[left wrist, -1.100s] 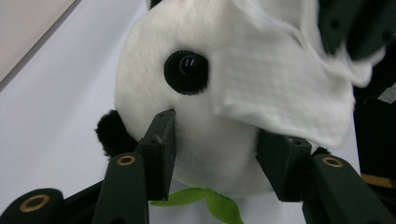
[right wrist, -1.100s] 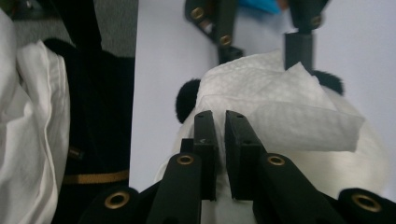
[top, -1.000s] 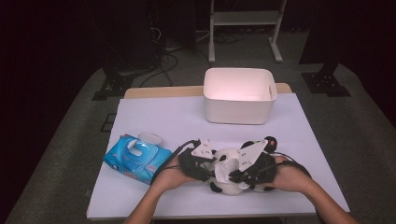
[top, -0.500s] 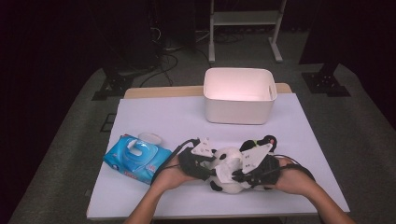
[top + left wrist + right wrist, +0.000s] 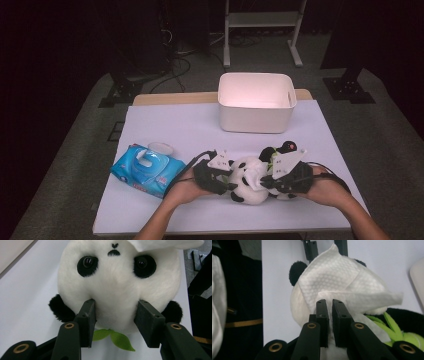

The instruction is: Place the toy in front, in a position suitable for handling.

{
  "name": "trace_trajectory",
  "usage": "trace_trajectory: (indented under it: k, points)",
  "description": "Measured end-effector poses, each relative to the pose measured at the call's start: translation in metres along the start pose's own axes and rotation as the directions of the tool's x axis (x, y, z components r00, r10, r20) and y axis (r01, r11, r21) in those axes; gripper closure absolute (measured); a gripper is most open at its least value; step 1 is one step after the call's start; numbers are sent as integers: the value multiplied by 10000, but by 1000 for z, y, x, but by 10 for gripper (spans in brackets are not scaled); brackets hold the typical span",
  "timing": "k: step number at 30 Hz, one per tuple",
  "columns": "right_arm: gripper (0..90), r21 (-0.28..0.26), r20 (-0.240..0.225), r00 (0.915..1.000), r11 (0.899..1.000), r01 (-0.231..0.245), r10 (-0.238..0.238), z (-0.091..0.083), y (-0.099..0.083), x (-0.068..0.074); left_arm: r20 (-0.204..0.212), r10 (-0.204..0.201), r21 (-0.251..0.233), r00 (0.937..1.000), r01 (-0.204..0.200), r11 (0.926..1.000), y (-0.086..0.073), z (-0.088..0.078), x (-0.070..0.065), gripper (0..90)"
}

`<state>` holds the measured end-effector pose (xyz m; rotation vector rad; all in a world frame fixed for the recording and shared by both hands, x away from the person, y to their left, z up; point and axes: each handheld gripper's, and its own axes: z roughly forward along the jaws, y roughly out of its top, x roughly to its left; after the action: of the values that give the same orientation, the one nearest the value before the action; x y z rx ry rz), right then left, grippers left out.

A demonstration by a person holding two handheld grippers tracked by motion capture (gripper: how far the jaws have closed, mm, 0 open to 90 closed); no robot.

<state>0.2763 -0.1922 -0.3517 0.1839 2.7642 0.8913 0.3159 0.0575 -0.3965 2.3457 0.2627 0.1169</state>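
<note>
Panda plush toy (image 5: pixel 248 181) lies on the white table (image 5: pixel 175 125), near the front edge, between your two hands. It faces the left gripper view: white face, black eye patches, black ears, a green leaf (image 5: pixel 117 337) at the bottom of the head. A white wipe (image 5: pixel 344 287) is draped over the top of the panda's head, and shows as a white sheet on the plush in the high view.

Your left gripper (image 5: pixel 115 318) has its jaws partway apart, pads pressed into the lower part of the panda's face on both sides, fur bulging between them. The jaws have just been closing a little on the plush. So you are holding the panda with the left.

Your right gripper (image 5: pixel 328 322) has its jaws nearly together, pinching the wipe, which spreads out over the panda's head beyond the tips. It sits at the panda's right side in the high view.

Blue pack of wipes (image 5: pixel 148 169) lies to the left of your left hand (image 5: pixel 187 186), lid flipped up. White bin (image 5: pixel 256 117) stands farther back on the table, behind the panda, well apart from it.
</note>
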Motion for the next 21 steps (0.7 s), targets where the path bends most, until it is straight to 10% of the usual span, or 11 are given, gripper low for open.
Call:
trace_trajectory:
  k: [21]
  points:
    - [835, -183, -725, 9966, 9991, 372, -385, 22, 22, 14, -77, -8, -157, 10000, 7, 9999, 1, 3, -1, 533]
